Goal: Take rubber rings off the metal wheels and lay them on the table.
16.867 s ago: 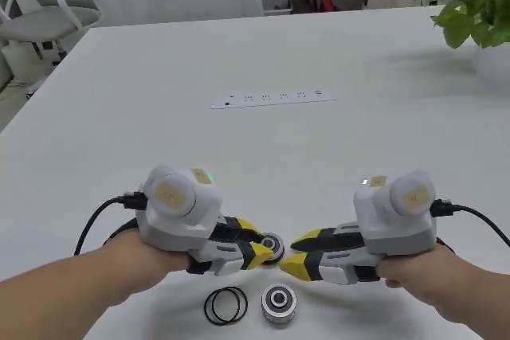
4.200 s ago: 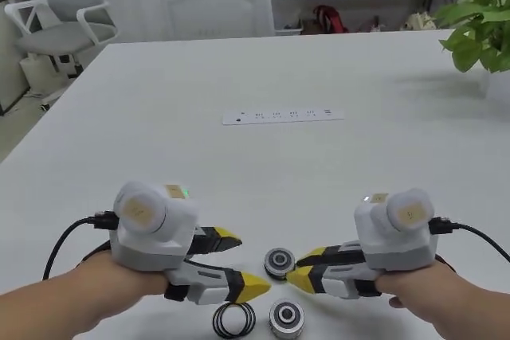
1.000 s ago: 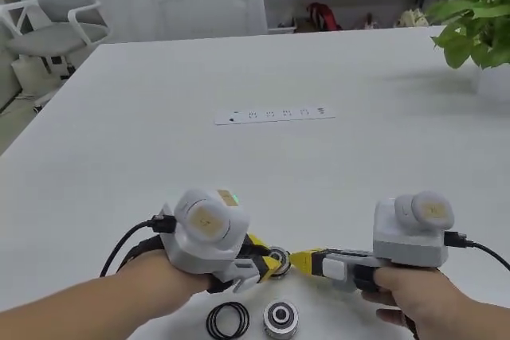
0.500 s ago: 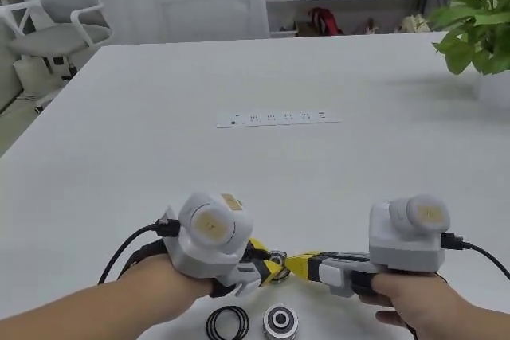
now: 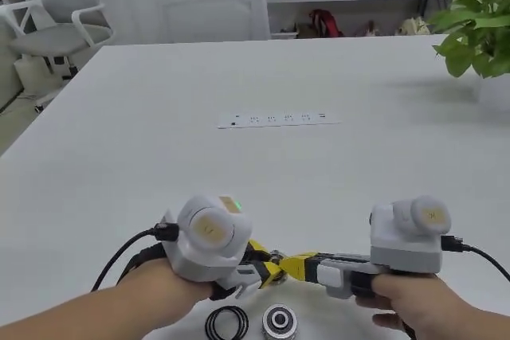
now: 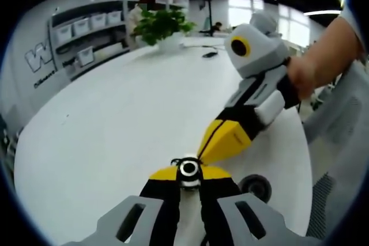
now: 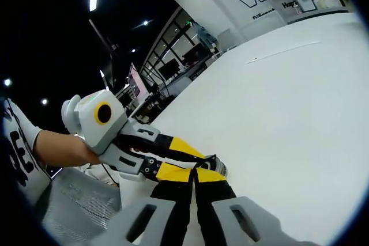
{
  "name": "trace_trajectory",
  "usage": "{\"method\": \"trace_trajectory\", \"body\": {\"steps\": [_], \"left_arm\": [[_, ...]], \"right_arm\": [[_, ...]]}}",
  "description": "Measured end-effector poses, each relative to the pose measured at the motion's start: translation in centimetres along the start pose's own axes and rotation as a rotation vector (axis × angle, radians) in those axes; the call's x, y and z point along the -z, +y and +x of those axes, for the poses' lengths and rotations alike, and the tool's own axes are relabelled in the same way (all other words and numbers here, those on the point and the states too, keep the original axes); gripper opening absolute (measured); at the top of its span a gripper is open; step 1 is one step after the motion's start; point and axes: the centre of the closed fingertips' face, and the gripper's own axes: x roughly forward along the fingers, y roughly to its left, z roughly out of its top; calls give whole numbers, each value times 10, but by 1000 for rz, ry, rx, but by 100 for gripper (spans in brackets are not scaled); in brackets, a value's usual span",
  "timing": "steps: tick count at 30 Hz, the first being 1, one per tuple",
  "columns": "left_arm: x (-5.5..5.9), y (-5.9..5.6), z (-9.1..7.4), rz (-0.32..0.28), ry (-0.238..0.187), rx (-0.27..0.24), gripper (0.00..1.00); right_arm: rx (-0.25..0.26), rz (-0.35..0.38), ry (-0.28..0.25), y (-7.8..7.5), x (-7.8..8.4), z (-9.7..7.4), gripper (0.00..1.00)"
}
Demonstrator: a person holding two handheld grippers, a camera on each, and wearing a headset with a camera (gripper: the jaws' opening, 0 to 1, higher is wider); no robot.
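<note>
Two wheels: held wheel [image 6: 188, 168] clamped in left gripper [image 6: 189, 176]; second wheel [image 5: 280, 321] lies at bench [image 5: 239, 181] near edge beside loose rings [image 5: 226, 323], overlapping, count unclear; right gripper [image 7: 195, 172] jaws pressed together at held wheel

Looking down from the head view, the metal wheel [image 5: 276, 258] clamped in the left gripper [image 5: 269, 271] is mostly hidden behind yellow jaw tips and the grey body; only a sliver of rim shows. The right gripper [image 5: 292, 263] has its jaws pressed together at that wheel, but whether anything thin is nipped between them is too fine to tell, even in its own view. The loose rubber rings [image 5: 225, 324] overlap too much to count and run into the bottom edge, as does the person's right hand [image 5: 414, 308]. The plant [image 5: 478, 5] is cut off at the right.
</note>
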Motion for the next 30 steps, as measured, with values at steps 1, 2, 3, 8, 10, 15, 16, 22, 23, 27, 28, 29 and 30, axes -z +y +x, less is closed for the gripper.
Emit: {"method": "trace_trajectory", "body": {"steps": [1,2,3,8,10,15,16,22,23,27,28,29,30], "left_arm": [[0,0,0,-1,-2,0,12],[0,0,0,-1,-3,0,12],[0,0,0,-2,-4,1,12],[0,0,0,6,-7,4,12],[-1,0,0,1,-9,5,12],[-1,-1,0,5,-19,17,12],[-1,-1,-1,1,-22,18,12],[-1,-1,-2,-21,-45,31,14],[-1,-2,-2,-23,-44,38,14],[-1,-7,-3,-2,-42,60,21],[-1,-7,-3,4,-42,63,22],[-1,-7,-4,4,-42,63,23],[-1,-7,-5,3,-45,63,25]], "right_arm": [[-7,4,0,1,0,0,0],[-11,6,0,1,0,0,0],[-25,18,-2,3,0,-1,0],[-18,12,3,1,1,-2,0],[-7,11,4,0,2,-1,0],[25,6,8,-6,3,-2,0],[29,6,6,-7,3,-2,0],[33,8,5,-9,3,-2,0],[33,10,3,-9,2,-2,0],[34,7,0,-10,2,-2,0],[34,5,1,-10,2,-2,0],[33,4,1,-9,2,-2,0],[32,4,1,-9,1,-2,0]]}}
